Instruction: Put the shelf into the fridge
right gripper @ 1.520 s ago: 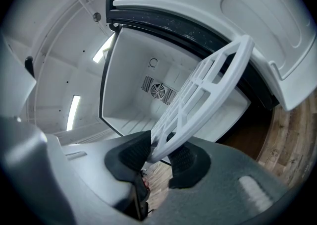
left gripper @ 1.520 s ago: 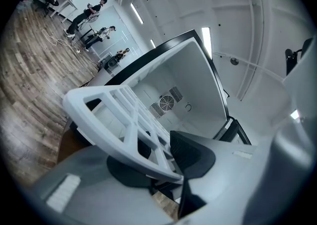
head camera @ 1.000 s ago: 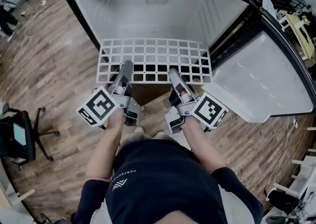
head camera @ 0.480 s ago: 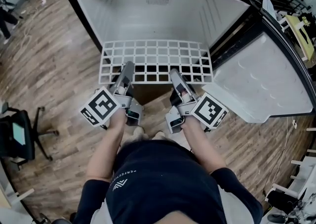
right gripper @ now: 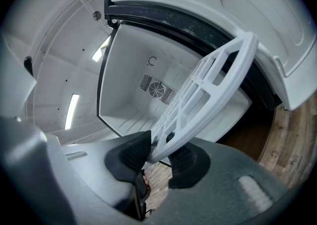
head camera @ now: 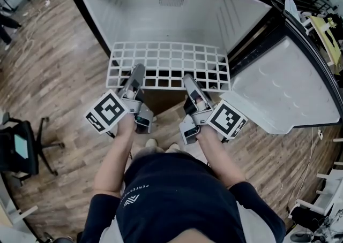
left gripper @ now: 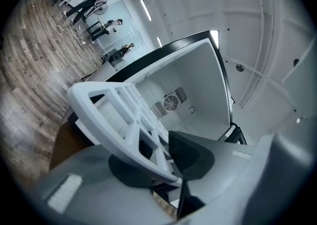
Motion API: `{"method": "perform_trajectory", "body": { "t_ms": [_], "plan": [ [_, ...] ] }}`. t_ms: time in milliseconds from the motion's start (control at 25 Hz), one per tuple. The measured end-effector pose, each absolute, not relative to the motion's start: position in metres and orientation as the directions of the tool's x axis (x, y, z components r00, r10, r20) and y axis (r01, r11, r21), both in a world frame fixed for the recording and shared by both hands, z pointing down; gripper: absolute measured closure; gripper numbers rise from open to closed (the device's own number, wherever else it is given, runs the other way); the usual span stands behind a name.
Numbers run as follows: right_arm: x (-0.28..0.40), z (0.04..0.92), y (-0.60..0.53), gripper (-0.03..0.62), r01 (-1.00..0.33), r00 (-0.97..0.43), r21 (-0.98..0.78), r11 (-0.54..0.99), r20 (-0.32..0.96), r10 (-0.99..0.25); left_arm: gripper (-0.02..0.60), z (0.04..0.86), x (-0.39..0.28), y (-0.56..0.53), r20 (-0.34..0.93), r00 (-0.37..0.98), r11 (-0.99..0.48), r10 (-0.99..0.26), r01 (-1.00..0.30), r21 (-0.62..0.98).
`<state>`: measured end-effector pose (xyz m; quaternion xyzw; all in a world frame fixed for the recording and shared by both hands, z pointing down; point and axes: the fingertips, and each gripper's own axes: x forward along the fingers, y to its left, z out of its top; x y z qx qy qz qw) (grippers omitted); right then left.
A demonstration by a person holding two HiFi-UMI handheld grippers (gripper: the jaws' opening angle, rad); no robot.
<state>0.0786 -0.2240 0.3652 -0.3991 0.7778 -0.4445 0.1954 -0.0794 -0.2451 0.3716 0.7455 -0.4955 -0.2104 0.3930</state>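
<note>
A white lattice shelf (head camera: 169,64) is held level at the mouth of the open fridge (head camera: 161,12), its far edge just inside the opening. My left gripper (head camera: 138,71) is shut on the shelf's near edge left of centre, the frame (left gripper: 130,130) pinched between its dark pads. My right gripper (head camera: 190,81) is shut on the near edge right of centre, where the shelf rim (right gripper: 198,110) runs between the pads. The fridge interior is white and bare, with a round fan grille (left gripper: 171,103) on the back wall, the same fan grille (right gripper: 156,89) showing in the right gripper view.
The fridge door (head camera: 281,84) stands swung open at the right, its white inner liner facing up. Wood floor (head camera: 48,76) surrounds the fridge. A black office chair (head camera: 21,148) stands at the left. Desks and clutter line the right edge (head camera: 321,28).
The shelf and both grippers have barely shifted; the left gripper sits slightly farther left and lower in the head view than half a second ago.
</note>
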Motion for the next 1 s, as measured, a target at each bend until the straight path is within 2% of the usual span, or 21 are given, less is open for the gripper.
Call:
{"method": "perform_trajectory", "body": {
  "t_ms": [480, 600, 1000],
  "plan": [
    [0.081, 0.367, -0.233, 0.497, -0.471, -0.618, -0.84, 0.269, 0.097, -0.78, 0.459, 0.373, -0.078, -0.248, 0.065, 0.413, -0.202, -0.908, -0.569, 0.797],
    [0.08, 0.362, -0.246, 0.496, -0.473, -0.618, -0.84, 0.265, 0.103, -0.779, 0.459, 0.368, -0.075, -0.261, 0.042, 0.423, -0.209, -0.905, -0.528, 0.823],
    [0.078, 0.358, -0.267, 0.494, -0.477, -0.612, -0.84, 0.259, 0.106, -0.784, 0.454, 0.364, -0.075, -0.284, 0.025, 0.431, -0.219, -0.902, -0.506, 0.835]
  ]
}}
